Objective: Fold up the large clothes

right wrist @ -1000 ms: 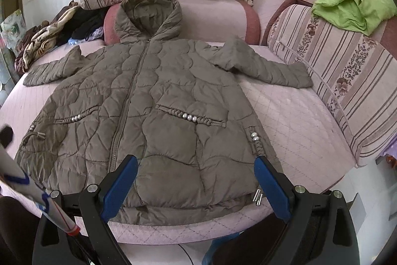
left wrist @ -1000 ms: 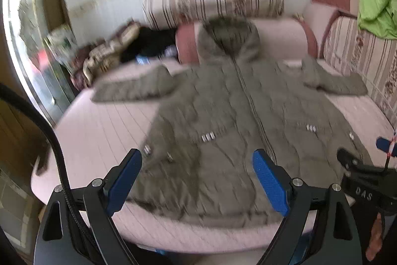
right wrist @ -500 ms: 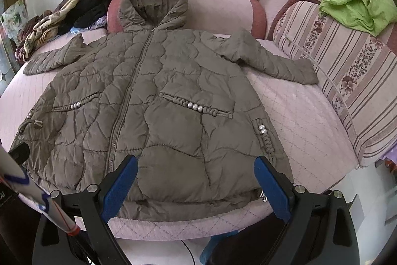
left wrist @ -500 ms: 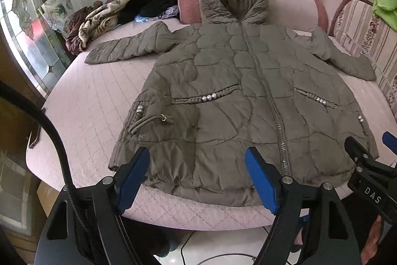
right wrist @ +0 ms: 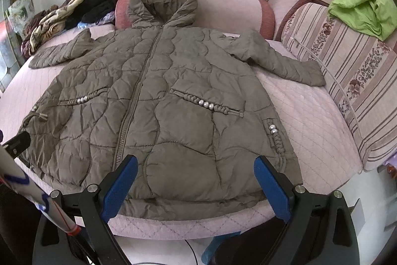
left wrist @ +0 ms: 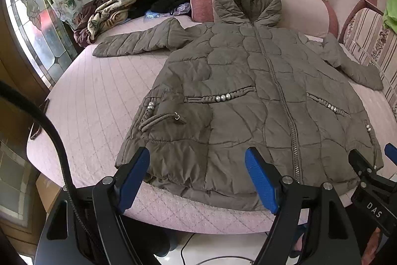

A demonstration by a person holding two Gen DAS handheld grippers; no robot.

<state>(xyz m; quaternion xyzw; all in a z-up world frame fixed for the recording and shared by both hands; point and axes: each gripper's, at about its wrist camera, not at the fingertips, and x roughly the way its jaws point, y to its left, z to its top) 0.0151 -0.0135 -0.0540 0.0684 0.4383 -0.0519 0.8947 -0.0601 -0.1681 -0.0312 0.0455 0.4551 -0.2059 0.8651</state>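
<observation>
Now the left gripper (left wrist: 197,180) hovers low in the left wrist picture, its blue pads apart and empty after narrowing a little (nothing sits between them), framing the coat's (left wrist: 248,96) lower left hem. A second ago this view was higher and blurred; it has since sunk and tipped toward the hem. Across in the right wrist picture, the right gripper (right wrist: 196,186) also hangs apart and empty over the lower right hem, barely shifted. Spread beyond both, the olive quilted coat lies flat and zipped on the pink bed (right wrist: 310,121), hood at the top, sleeves outstretched. Folding probably starts with a hem grab.
</observation>
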